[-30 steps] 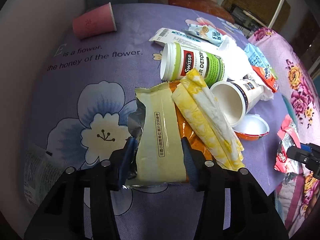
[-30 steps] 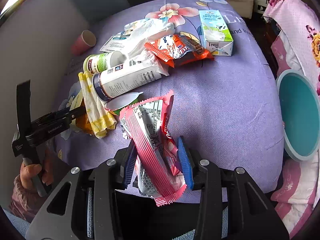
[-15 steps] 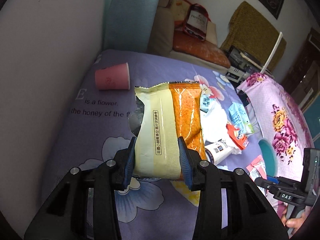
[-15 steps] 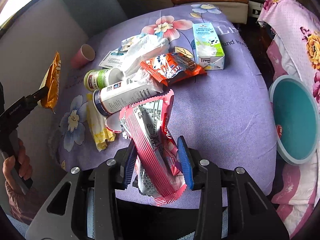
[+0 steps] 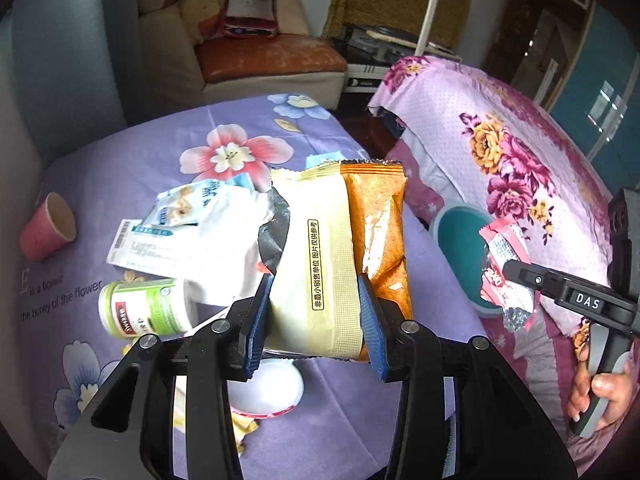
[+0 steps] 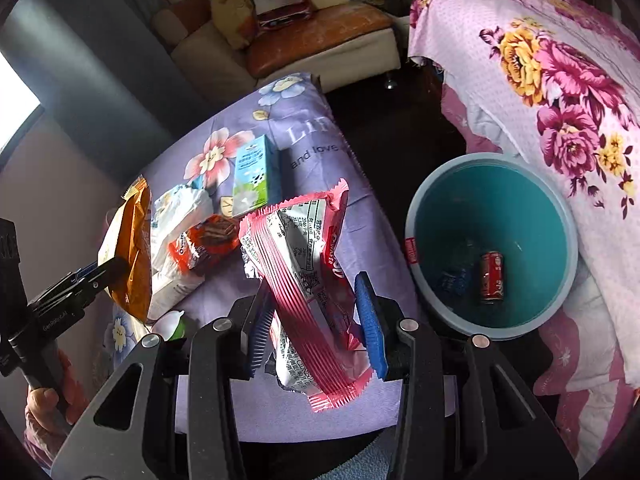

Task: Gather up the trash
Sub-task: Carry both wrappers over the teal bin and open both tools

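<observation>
My left gripper (image 5: 316,320) is shut on a cream and orange snack wrapper (image 5: 340,256), held up above the purple flowered table (image 5: 152,152). My right gripper (image 6: 314,322) is shut on a pink and white wrapper (image 6: 304,264), lifted above the table's right edge beside the teal trash bin (image 6: 424,216). The bin holds a red can (image 6: 492,278) and a dark blue item. The left gripper and its wrapper also show in the right wrist view (image 6: 128,248); the right gripper and pink wrapper show in the left wrist view (image 5: 504,264).
On the table lie a green Swisse bottle (image 5: 148,312), a pink paper cup (image 5: 46,232), white packets (image 5: 188,236), a milk carton (image 6: 252,176), an orange-red wrapper (image 6: 204,240) and a white lid (image 5: 264,388). A pink flowered bed (image 6: 560,80) stands right of the bin.
Both grippers have swung to the right with their wrappers. The left one has lifted its wrapper off the table; the right one now hangs close to the bin.
</observation>
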Demonstrator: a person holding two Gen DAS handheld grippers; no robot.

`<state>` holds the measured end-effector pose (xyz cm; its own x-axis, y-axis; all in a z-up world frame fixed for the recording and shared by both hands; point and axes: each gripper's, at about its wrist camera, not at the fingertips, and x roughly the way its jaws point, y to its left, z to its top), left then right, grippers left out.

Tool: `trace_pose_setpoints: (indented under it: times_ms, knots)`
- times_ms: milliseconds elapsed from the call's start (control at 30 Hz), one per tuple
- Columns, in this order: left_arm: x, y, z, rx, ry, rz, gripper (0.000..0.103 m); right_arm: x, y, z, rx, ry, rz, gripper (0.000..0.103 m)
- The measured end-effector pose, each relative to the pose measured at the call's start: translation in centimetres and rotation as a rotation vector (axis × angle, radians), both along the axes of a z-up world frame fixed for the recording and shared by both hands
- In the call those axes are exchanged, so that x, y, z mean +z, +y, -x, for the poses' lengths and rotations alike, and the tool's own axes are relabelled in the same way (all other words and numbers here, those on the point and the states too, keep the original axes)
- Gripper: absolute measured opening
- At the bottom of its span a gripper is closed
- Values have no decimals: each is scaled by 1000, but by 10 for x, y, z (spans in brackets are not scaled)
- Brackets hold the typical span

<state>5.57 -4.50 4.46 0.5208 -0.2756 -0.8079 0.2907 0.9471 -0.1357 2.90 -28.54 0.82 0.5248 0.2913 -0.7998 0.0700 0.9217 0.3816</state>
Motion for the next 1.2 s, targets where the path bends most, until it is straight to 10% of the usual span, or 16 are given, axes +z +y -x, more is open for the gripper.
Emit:
trace_pose_setpoints:
  times_ms: [533,1200]
  knots:
    - [-66,-206,-32,-339,134,-27,44,-34,-145,7,-271,33,-14,38]
    - [-88,-228,-44,-351,127,-90,87,-67,-171,-3,-324,106,-1,39]
